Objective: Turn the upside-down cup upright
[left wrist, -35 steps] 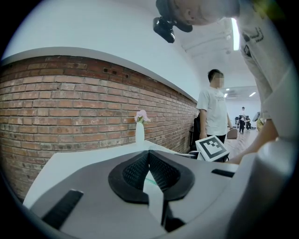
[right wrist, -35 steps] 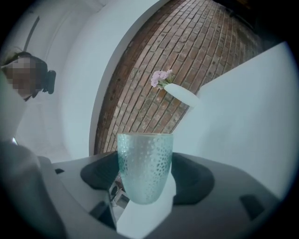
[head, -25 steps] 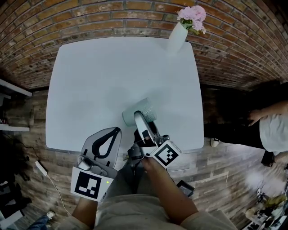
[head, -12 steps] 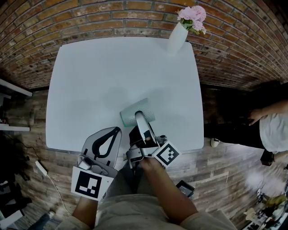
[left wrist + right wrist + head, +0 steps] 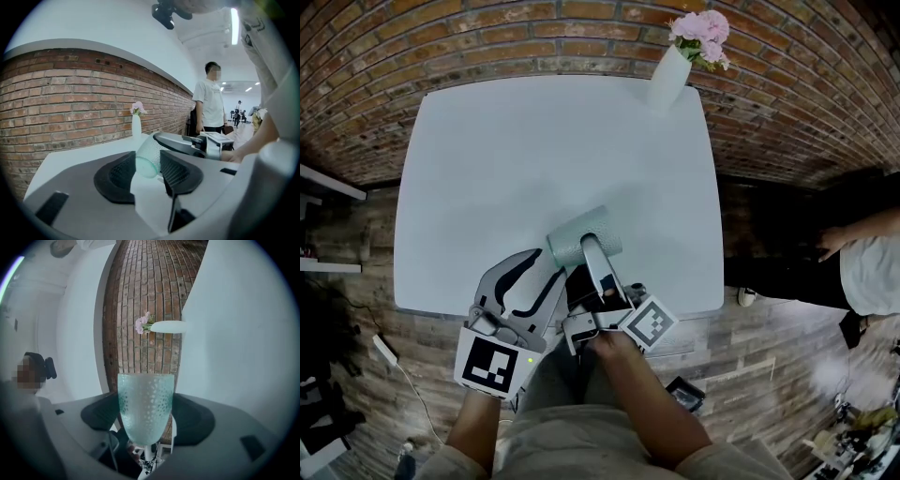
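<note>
- Black-and-white marker cubes [image 5: 492,364] sit closest to us, one on the left gripper [image 5: 548,265] and one on the right gripper [image 5: 584,246]. Both grippers reach in over the near edge of the white table [image 5: 487,169].
- Our right gripper is clamped on the teal dimpled cup [image 5: 570,242], with a pad pressed to each side of its body, so that's a proper grip.
- That cup is tipped over on its side, just in from the table's near edge. We can't tell whether it touches the tabletop.
- Our left gripper has just been opening its jaws, and they're now partway apart. One end of the cup shows in the gap at the tips, but the pads aren't pressing on it.
- Further back, a white vase [image 5: 668,77] with pink flowers stands at the table's far right corner.
- Behind all that we've got a brick wall [image 5: 534,37], and a person [image 5: 867,272] in a white shirt stands off to the right.
</note>
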`<move>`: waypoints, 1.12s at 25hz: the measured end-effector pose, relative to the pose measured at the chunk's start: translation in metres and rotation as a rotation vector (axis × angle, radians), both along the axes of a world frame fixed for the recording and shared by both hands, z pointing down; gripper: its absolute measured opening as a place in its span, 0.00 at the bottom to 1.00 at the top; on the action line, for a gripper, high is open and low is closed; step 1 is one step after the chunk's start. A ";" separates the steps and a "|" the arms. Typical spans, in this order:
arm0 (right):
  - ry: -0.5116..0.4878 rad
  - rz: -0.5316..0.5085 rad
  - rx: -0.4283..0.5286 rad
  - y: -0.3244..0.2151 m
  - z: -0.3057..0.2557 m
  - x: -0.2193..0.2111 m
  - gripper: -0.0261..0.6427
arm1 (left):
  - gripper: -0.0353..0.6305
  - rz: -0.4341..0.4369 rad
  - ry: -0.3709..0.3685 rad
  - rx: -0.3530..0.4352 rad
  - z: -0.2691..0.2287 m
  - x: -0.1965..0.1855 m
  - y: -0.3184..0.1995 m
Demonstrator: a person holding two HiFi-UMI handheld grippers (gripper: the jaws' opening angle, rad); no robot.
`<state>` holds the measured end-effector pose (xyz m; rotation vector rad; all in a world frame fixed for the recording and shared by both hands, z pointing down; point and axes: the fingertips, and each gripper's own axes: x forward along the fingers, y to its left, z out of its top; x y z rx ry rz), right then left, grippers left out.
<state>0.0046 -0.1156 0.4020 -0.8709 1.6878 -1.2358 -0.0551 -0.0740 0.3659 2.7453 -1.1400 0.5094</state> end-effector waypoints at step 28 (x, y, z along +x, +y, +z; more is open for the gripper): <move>-0.105 -0.043 -0.006 -0.001 -0.004 -0.006 0.56 | 0.52 0.239 -0.089 0.036 0.025 0.028 -0.021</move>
